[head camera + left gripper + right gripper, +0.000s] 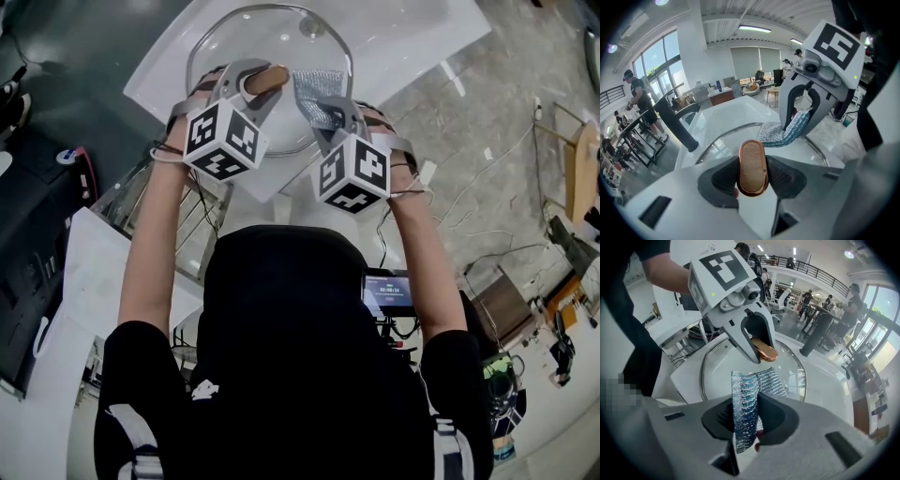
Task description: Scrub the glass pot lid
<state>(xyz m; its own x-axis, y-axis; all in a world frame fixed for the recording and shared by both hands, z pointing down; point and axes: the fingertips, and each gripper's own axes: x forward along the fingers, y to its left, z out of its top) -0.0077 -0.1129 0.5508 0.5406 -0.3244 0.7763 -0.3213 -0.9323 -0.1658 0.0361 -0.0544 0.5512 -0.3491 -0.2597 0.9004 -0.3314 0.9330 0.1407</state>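
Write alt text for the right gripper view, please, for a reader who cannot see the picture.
The right gripper pinches a sparkly silver-blue scouring cloth over a glass pot lid that rests on a white surface. Across from it, the left gripper clamps the lid's brown handle.

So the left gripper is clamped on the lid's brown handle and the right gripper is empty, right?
Not quite: the right gripper is not empty. The right gripper view shows its jaws shut on a sparkly blue-silver scrub cloth, held over the glass lid. The left gripper is clamped on the brown handle, as you said.
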